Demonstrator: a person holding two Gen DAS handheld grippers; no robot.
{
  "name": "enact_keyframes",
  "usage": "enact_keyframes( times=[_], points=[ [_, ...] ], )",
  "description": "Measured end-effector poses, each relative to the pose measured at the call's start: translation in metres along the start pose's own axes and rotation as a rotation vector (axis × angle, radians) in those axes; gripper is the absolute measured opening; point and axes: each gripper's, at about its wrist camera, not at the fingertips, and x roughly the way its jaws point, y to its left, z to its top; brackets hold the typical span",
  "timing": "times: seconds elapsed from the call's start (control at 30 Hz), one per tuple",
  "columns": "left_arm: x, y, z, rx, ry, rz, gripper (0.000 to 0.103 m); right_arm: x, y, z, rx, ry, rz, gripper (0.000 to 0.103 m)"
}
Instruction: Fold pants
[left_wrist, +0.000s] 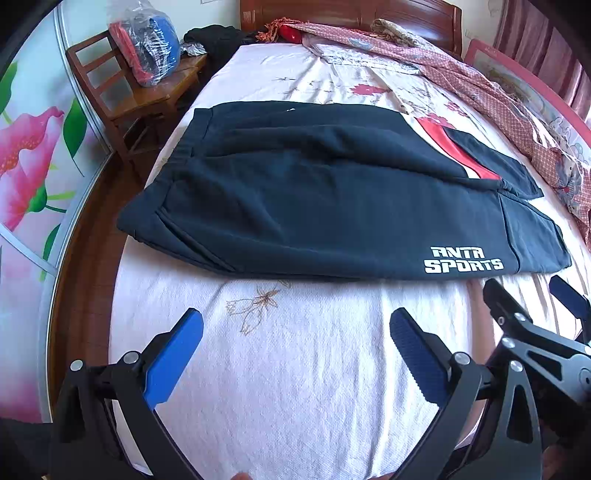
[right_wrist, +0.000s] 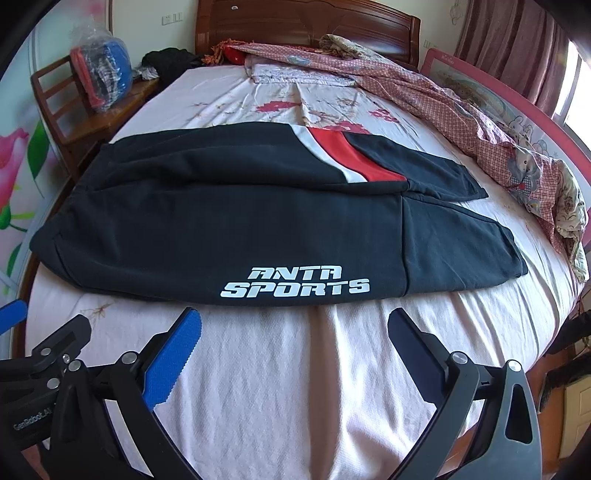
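Black pants (left_wrist: 314, 199) with white "ANTA SPORTS" lettering and a red and white stripe lie flat across the bed, waistband to the left, leg ends to the right; they also show in the right wrist view (right_wrist: 240, 221). The two legs lie side by side. My left gripper (left_wrist: 295, 332) is open and empty over the bare sheet, short of the pants' near edge. My right gripper (right_wrist: 294, 328) is open and empty, just short of the lettering. The right gripper also shows at the right edge of the left wrist view (left_wrist: 535, 299).
The bed sheet (left_wrist: 295, 387) is pale pink with flower prints. A rumpled pink quilt (right_wrist: 480, 122) lies along the far right side. A wooden chair (left_wrist: 125, 85) with a plastic-wrapped bundle stands left of the bed. The wooden headboard (right_wrist: 306, 26) is at the back.
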Motion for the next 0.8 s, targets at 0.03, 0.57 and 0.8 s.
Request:
enact_keyframes(
  times=[0.03, 0.57, 0.8],
  points=[
    [0.0, 0.0, 0.0, -0.001, -0.001, 0.0, 0.101, 0.001, -0.001, 0.0, 0.004, 0.003, 0.004, 0.1],
    [0.019, 0.02, 0.008, -0.045, 0.049, -0.036, 0.101, 0.007, -0.012, -0.002, 0.028, 0.033, 0.036, 0.1],
    [0.076, 0.09, 0.028, -0.227, 0.136, -0.235, 0.101, 0.013, -0.025, -0.006, 0.022, 0.046, 0.012, 0.1]
  ],
)
